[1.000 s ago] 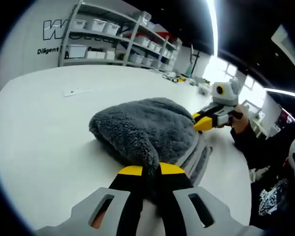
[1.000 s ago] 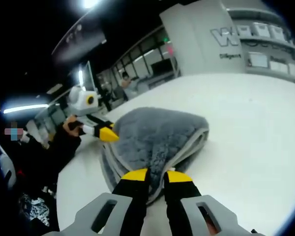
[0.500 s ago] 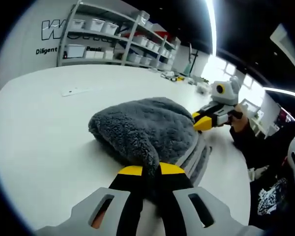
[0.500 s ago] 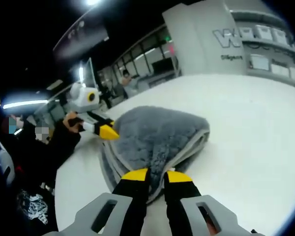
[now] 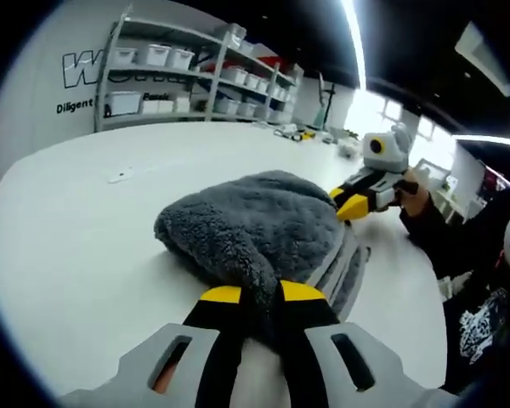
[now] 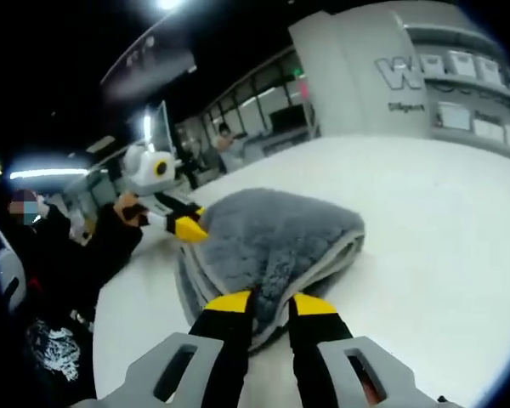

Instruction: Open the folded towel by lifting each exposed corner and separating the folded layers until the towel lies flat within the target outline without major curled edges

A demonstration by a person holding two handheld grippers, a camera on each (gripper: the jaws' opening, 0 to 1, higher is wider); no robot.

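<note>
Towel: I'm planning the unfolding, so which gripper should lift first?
Probably either: the left gripper and right gripper each pinch a corner of the top layer of the towel, at opposite ends. Lifting both together looks best.

Bare table lies open all round the towel. A small flat card (well apart) and far clutter are the sole obstacles.

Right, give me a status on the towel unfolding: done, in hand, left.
Done: each hand-held gripper has a corner pinched; the left hand-held gripper and the right hand-held gripper are both shut on the gray towel.
In hand: its top layer is raised into a hump above the white table.
Left: the folded layers at the edge are still stacked, so nothing lies flat yet.
</note>
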